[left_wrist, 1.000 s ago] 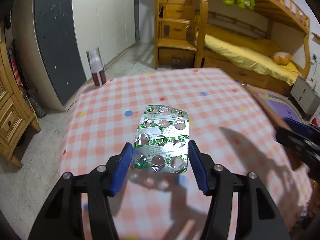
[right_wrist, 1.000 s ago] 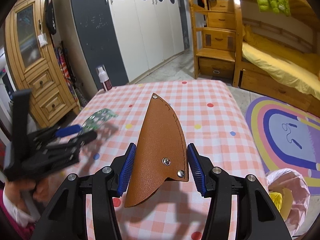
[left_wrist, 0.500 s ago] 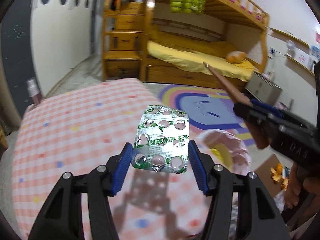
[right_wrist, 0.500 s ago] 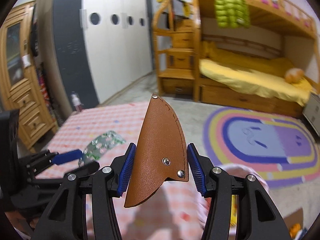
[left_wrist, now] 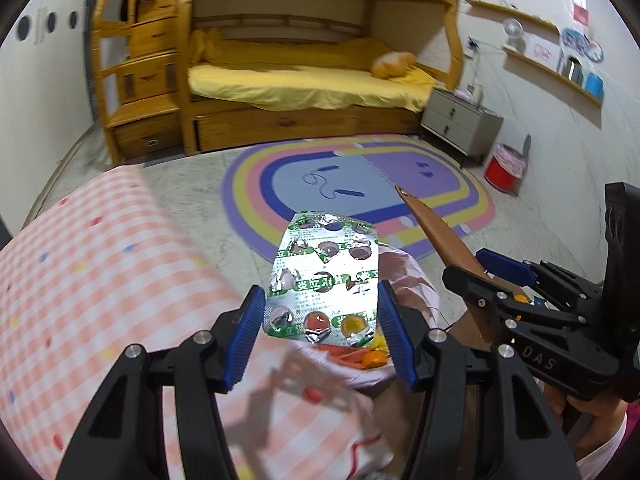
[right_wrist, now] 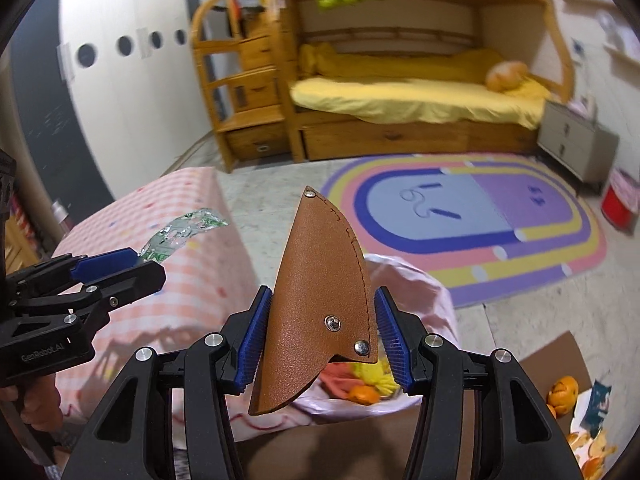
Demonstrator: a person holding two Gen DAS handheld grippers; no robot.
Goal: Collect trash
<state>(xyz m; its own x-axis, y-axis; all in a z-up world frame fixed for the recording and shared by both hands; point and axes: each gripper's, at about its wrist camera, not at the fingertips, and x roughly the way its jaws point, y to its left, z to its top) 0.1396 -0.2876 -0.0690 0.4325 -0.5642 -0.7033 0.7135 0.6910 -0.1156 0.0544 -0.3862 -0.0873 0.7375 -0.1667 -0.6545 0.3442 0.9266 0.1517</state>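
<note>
- Swung off the table (left_wrist: 80, 280) since a second ago; both grippers now out past its right edge, over the bag (right_wrist: 416, 292).
- Left gripper (left_wrist: 322, 336): pinching a foil blister pack (left_wrist: 326, 280) by its near end, held flat above the bag's mouth.
- Right gripper (right_wrist: 324, 336): clamped on a brown sheath (right_wrist: 320, 292), tip pointing far and up.
- Pink bag below, open, with orange peel (right_wrist: 362, 394) and yellow scraps inside.
- Farther out: rainbow rug (left_wrist: 360, 184), then bunk bed (left_wrist: 304, 80).
- Near right, on the floor: cardboard (right_wrist: 560, 360) with more peel.
</note>
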